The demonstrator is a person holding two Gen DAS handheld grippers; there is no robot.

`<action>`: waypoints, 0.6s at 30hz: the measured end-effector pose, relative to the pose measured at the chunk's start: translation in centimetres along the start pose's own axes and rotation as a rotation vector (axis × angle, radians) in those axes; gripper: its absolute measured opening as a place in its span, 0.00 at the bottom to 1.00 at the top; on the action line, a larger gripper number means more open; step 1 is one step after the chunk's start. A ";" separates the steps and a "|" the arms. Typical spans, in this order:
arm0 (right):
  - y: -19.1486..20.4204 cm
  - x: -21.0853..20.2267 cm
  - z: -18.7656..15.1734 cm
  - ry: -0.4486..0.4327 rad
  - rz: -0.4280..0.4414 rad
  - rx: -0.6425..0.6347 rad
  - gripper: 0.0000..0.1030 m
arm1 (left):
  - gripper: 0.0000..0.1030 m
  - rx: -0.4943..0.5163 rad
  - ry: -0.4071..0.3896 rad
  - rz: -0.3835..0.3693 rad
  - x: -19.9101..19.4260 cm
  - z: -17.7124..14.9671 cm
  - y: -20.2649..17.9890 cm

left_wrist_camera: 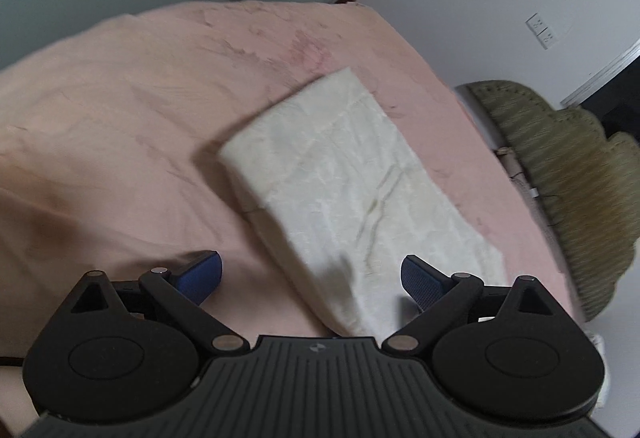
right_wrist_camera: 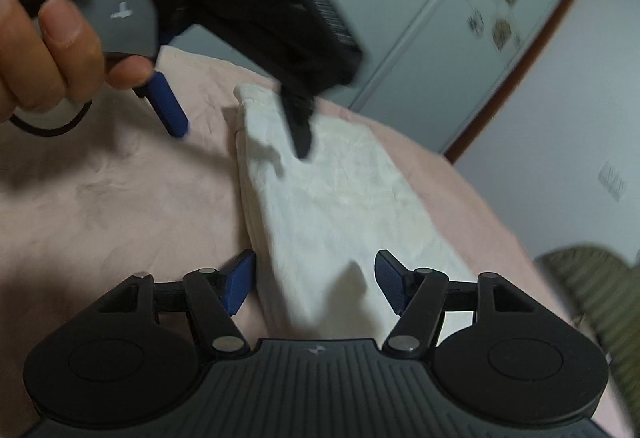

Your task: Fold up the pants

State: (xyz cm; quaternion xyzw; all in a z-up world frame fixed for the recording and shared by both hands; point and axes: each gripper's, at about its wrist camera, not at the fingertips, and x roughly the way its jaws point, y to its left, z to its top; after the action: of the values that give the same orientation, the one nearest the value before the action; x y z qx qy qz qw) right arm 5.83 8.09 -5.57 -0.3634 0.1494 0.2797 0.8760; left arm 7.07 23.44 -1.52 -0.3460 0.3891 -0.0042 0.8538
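Folded white pants [left_wrist_camera: 344, 174] lying on pink bed [left_wrist_camera: 120, 126]; left gripper [left_wrist_camera: 312, 276] and right gripper [right_wrist_camera: 316, 280] hovering, jaws wide, holding nothing.

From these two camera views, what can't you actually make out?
- Near end of the folded pants: left wrist view, hidden behind the left gripper.
- Far edge of the pants: right wrist view, covered by the blurred left gripper.
- Wall outlet: too small.
- Olive cushion: cut off, blurred.
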 end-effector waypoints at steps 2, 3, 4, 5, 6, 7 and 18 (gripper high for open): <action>0.5 1.0 0.5 -0.003 0.030 -0.036 0.29 | 0.94 -0.036 0.006 -0.049 0.8 0.2 0.0; 0.6 1.2 0.6 -0.016 0.025 -0.057 0.26 | 0.94 -0.050 0.006 -0.082 1.2 0.3 0.0; 0.4 1.3 0.8 -0.026 0.026 -0.060 0.24 | 0.92 -0.064 0.009 -0.119 1.7 0.4 0.1; -0.4 1.3 0.9 -0.035 0.042 -0.020 0.23 | 0.91 -0.091 0.020 -0.152 2.5 0.6 0.1; -1.6 1.0 0.9 -0.047 0.066 0.056 0.21 | 0.90 -0.114 0.023 -0.177 3.0 0.8 0.2; -3.0 0.7 0.8 -0.060 0.089 0.138 0.19 | 0.87 -0.135 0.018 -0.208 3.5 0.9 0.2; -13.1 -2.5 -2.2 -0.081 0.322 0.550 0.19 | 0.46 -0.137 -0.014 -0.178 6.2 1.7 -0.4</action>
State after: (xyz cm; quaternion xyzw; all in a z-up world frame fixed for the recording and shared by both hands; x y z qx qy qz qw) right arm 11.59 -2.03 1.36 -0.0734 0.2401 0.3780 0.8911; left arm 12.67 22.38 -4.61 -0.4370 0.3503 -0.0511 0.8269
